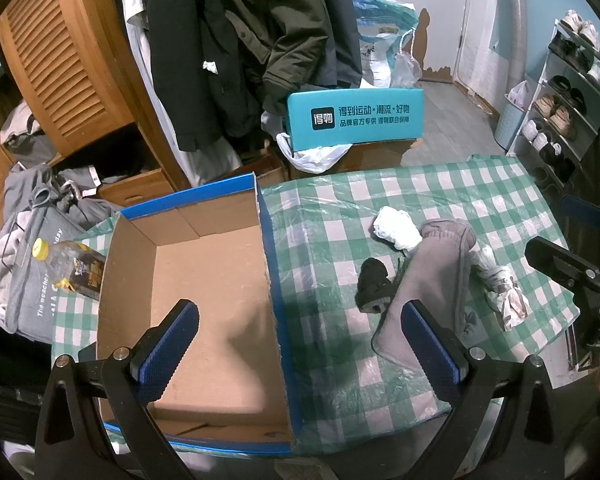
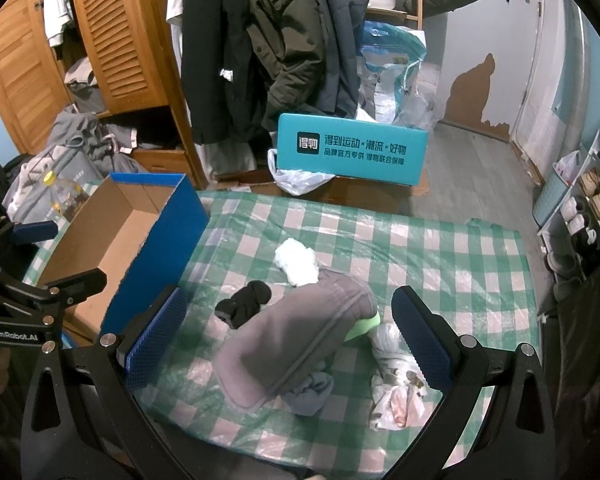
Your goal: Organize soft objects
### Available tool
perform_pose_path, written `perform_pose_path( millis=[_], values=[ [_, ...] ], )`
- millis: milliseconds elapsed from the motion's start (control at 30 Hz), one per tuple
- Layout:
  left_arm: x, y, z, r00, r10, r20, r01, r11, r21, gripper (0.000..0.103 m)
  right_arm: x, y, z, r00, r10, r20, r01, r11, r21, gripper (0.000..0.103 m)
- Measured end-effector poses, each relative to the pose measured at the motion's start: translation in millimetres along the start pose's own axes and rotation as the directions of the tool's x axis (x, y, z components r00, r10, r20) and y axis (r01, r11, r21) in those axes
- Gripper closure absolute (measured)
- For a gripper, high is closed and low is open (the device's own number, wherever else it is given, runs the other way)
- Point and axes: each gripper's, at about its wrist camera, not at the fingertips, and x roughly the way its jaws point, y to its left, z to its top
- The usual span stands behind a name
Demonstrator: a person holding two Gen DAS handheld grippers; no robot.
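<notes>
Cardboard box seemingly empty; socks lie outside; both grippers' jaws spread, holding nothing.

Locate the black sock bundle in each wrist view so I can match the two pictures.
Left wrist view: black sock bundle lies right of centre on the checked cloth, just left of the grey cloth piece.
Right wrist view: it lies left of centre, between the box and the grey piece.
Shared landmark: the blue cardboard box.
</notes>
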Motion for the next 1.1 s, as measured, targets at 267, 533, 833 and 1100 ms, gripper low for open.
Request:
perform_pose_path(
  millis=[267,533,833,1100],
  values=[
    [-0.1,-0.4,-0.5,1.000,0.000,-0.001,0.000,1.000,0.000,0.001,-0.1,-0.1,0.0,1.000,0.000,-0.002,0.000,1.000,0.001,0.002],
    [-0.1,-0.9,-0.9,1.000,0.000,-0.002,0.000,1.000,-0.001,0.001,0.5,-0.6,-0.9,1.000,-0.001,-0.002,0.001,1.000,0.001,0.002],
    [0.0,-0.4,-0.2,1.000,-0.001,-0.004,0.001,1.000,0.000,0.001,0.7,-0.8,-1.5,1.000,-0.001,-0.005,0.001,1.000,0.001,0.002],
    [0.6,-2.4,-1.9,1.000,-0.001,-0.006,0.001,1.000,0.004,0.001,0.9,-2.0,-1.2,1.000,-0.001,-0.006,0.001,1.000,0.000,0.002]
  ],
)
